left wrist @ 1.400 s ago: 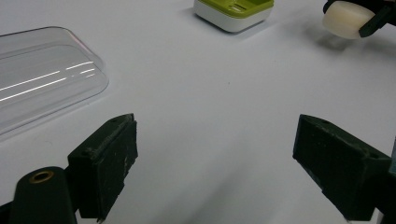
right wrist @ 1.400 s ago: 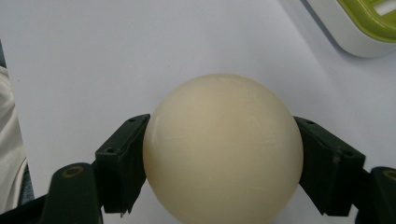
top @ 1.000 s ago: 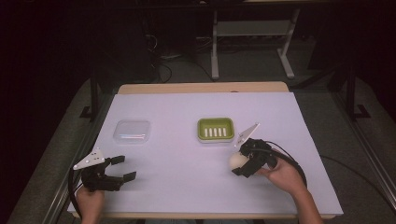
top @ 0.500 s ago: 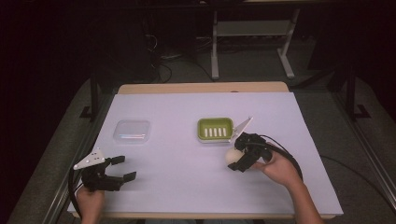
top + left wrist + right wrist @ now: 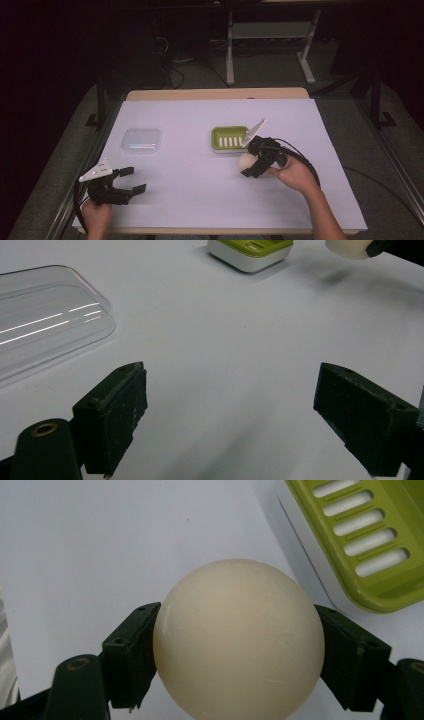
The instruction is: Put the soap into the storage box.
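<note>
Right gripper point(image 5: 248, 166): pinching a cream-white ball of soap point(image 5: 246, 161) between its two black jaws; in the right gripper view the soap point(image 5: 239, 639) sits squarely between the gripper point(image 5: 235, 655), one jaw pressed on each side.
Soap position: held just beside the near right corner of the green soap dish point(image 5: 229, 138), over the worktop point(image 5: 200, 200); whether it touches the surface I cannot tell from the high view, though in the left gripper view the soap point(image 5: 349, 247) shows a shadow lying apart from it on the worktop.
Right hand point(image 5: 295, 174): wrapped round the gripper's body from the near right side, forearm coming in from the bottom edge, a black cable looping over the wrist.
Left gripper point(image 5: 126, 181): spread wide with nothing between the jaws; in the left gripper view the gripper point(image 5: 230, 415) has bare white worktop across its whole gap.
Left hand point(image 5: 95, 212): at the near left corner of the worktop, well apart from the dish and the soap.
Soap dish: green slotted insert in a white base, near the middle of the worktop; in the right gripper view its slotted corner point(image 5: 370, 540) lies just beyond the soap at upper right; in the left gripper view it point(image 5: 250, 252) sits far off at the top edge.
Clear lid point(image 5: 142, 140): a see-through plastic cover lying flat on the worktop, left of the dish and well apart from it; in the left gripper view it point(image 5: 45, 325) lies ahead and to the left of the open jaws.
Worktop: covered in a pale, plain sheet.
</note>
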Tool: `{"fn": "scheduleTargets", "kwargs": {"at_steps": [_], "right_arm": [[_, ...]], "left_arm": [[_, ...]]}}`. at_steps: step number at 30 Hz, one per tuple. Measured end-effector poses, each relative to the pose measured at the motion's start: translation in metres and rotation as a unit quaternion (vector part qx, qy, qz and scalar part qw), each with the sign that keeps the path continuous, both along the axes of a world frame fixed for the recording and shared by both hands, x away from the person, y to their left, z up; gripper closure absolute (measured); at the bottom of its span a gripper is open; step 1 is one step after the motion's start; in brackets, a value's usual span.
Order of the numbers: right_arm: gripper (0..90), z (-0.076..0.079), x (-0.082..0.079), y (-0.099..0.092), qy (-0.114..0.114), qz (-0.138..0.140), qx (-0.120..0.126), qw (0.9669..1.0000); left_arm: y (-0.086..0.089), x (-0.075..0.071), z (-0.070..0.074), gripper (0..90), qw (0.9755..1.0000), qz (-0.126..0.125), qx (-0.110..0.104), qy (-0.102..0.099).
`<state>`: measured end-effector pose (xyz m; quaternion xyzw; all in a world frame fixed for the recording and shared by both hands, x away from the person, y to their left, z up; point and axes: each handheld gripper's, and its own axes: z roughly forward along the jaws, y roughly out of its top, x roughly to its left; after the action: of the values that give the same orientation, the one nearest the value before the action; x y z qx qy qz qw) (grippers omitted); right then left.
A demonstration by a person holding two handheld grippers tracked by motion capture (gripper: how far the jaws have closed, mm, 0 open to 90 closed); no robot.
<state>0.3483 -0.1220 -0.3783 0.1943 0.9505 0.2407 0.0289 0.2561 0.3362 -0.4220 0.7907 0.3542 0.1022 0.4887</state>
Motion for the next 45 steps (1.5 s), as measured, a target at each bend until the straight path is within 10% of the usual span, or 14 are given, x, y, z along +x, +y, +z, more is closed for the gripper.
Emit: {"fn": "scheduleTargets", "kwargs": {"at_steps": [45], "right_arm": [[23.9,0.019,0.046,0.03,0.005,-0.001,-0.014,0.9999]], "left_arm": [[0.001,-0.001,0.0,13.2,1.0,0.002,-0.002,-0.002]]}}
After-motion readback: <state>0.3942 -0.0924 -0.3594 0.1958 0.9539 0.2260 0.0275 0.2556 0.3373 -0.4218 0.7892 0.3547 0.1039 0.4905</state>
